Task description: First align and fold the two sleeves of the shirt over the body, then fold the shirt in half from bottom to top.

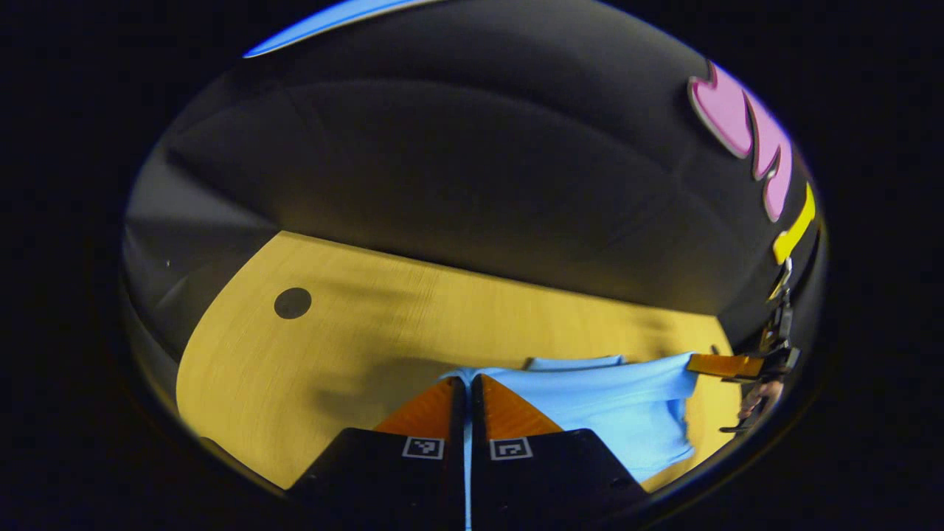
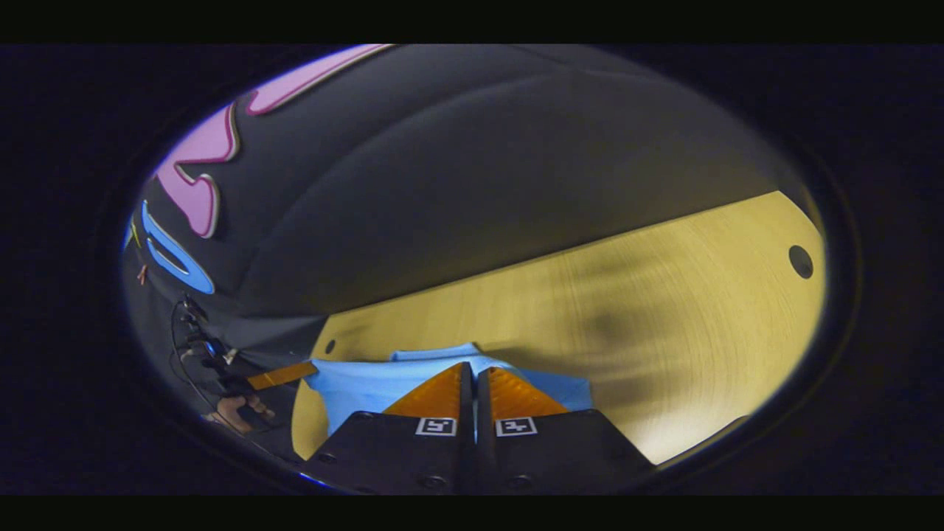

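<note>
In the left gripper view, the left gripper (image 1: 467,383) is seen with its 2 fingers drawn almost together, only a thin slit left between them, and an edge of the light blue shirt (image 1: 619,413) is pinched in that slit; a strip of the blue cloth is visible running down between the fingers. The shirt is stretched out from the fingertips toward the right of this gripper, lifted in a taut band above the yellow wooden table (image 1: 354,332), with a loose part hanging down at the far end. At that far end, the right gripper (image 1: 726,365) is seen gripping the other edge of the shirt, with a hand (image 1: 759,398) just below it. A dark round hole (image 1: 293,303) is seen in the table, well ahead and to the left of the fingers. In the right gripper view, the right gripper (image 2: 470,376) is likewise nearly closed, with the shirt (image 2: 354,391) caught between its fingers and spread out to its left. There the left gripper (image 2: 284,376) is seen at the cloth's far corner, held by a hand (image 2: 236,413). The table (image 2: 664,332) stretches ahead and to the right.
</note>
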`<state>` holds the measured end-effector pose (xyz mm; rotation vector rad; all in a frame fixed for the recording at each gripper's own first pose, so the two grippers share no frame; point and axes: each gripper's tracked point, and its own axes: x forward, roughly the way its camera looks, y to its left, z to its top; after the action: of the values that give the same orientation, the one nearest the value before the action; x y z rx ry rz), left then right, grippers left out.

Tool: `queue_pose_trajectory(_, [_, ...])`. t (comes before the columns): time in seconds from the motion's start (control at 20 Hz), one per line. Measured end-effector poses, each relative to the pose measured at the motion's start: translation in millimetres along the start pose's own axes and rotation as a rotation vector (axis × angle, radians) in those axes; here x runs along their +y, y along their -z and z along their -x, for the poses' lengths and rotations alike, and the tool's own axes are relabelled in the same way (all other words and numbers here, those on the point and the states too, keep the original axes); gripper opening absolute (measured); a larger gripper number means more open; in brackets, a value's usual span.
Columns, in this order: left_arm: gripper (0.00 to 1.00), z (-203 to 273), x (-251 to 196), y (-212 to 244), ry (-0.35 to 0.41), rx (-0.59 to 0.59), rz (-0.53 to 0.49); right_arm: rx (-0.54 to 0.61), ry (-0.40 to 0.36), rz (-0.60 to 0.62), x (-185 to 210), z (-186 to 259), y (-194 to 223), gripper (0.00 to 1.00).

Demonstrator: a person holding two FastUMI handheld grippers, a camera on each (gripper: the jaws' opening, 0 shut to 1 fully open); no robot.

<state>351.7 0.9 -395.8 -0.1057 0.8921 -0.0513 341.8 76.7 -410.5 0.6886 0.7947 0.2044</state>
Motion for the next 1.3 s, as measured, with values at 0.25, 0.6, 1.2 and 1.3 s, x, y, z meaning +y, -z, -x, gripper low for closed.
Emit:
queue_pose_trajectory(0.25, [0.74, 4, -25, -14, 0.012, -0.042, -0.001, -0.003, 0.071, 0.117, -23, 5, 2, 0.00])
queue_pose_trajectory(0.6, [0.94, 95, -17, -34, 0.048, -0.186, -0.091, -0.191, 0.164, 0.339, -7, 90, -36, 0.96])
queue_pose_trajectory(1.2, [0.97, 366, -47, -1, 0.132, -0.494, -0.174, -0.582, 0.247, 0.501, 153, 347, 19, 0.99])
queue_pose_trajectory(1.3, [0.96, 405, -48, 10, 0.134, -0.553, -0.178, -0.672, 0.318, 0.505, 168, 391, 29, 0.98])
